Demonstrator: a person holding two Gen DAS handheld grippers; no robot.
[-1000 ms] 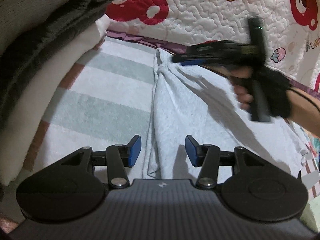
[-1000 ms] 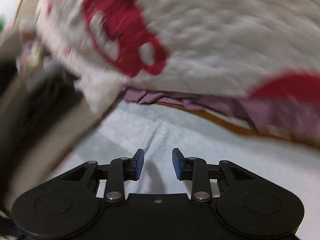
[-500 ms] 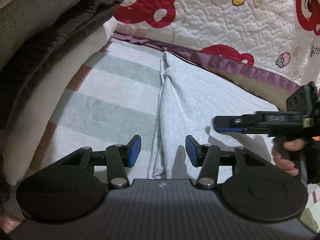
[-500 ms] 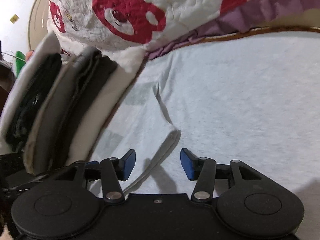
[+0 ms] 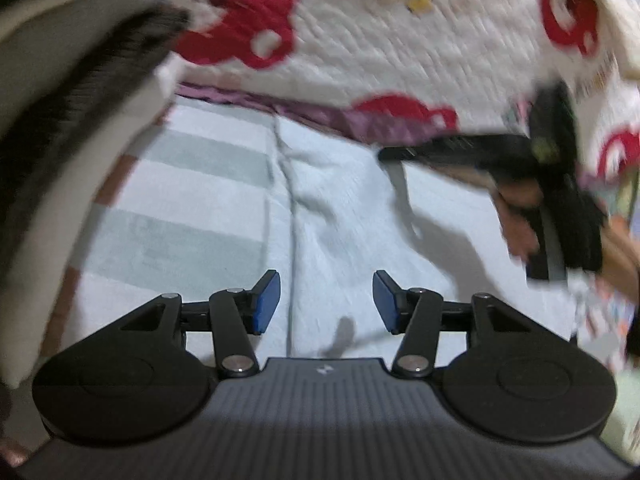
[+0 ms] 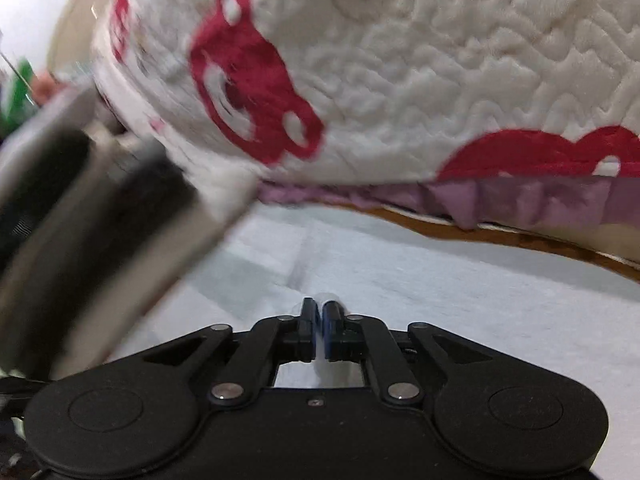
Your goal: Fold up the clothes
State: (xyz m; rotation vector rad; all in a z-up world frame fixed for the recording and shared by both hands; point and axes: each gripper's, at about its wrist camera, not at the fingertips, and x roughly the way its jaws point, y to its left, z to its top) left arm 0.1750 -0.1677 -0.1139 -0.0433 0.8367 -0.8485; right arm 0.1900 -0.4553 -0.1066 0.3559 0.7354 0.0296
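2 jaws pinch pale garment (image 6: 440, 280) fold.

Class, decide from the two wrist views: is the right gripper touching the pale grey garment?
Touching. In the right wrist view the right gripper has its jaws nearly closed on a pinched fold of the pale grey garment.

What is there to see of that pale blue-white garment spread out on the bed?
The pale garment looks like soft, slightly fuzzy knit, very light blue-white. It lies mostly flat on a striped sheet, its left edge doubled into a long fold line running away from the camera. Its far end reaches the quilt's purple trim. The right gripper is shut on a pinch of it near that edge; the left gripper hovers open above it.
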